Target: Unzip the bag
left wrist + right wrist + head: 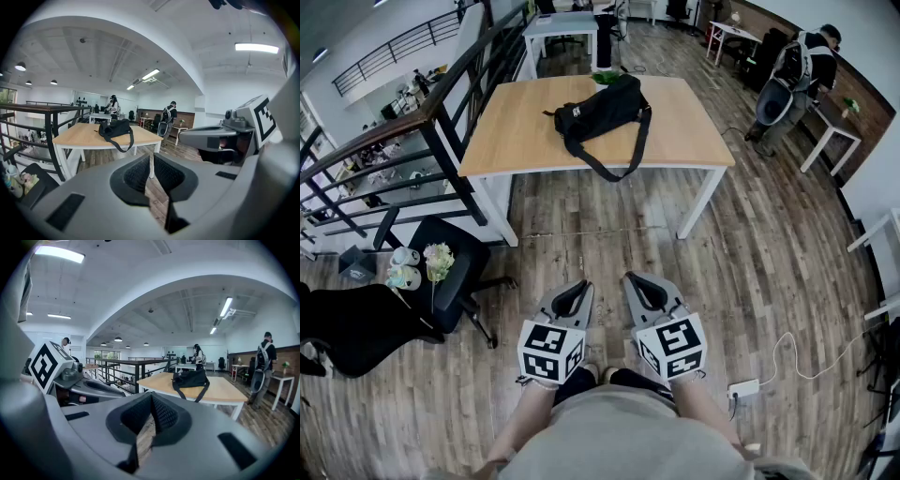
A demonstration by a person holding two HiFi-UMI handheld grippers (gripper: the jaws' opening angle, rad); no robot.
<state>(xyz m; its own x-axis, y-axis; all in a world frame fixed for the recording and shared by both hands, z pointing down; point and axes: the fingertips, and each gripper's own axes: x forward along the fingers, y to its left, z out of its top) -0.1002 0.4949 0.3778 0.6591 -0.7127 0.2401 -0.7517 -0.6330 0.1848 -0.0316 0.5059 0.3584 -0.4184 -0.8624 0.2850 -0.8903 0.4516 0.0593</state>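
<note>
A black bag (pixel 600 112) with a long strap lies on the wooden table (pixel 516 141), and the strap hangs over the front edge. The same bag (pixel 115 128) shows far off in the left gripper view, and the bag (pixel 190 378) in the right gripper view too. My left gripper (pixel 574 291) and right gripper (pixel 639 282) are held side by side close to my body, well short of the table. Both are shut with nothing between the jaws. In each gripper view the tips meet, left gripper (pixel 151 157) and right gripper (pixel 151 397).
A black railing (pixel 422 112) runs along the left. A black chair (pixel 441 272) with flowers and cups stands at my left. A person with a backpack (pixel 792 75) stands beside a desk at the back right. A cable and power strip (pixel 745 386) lie on the floor.
</note>
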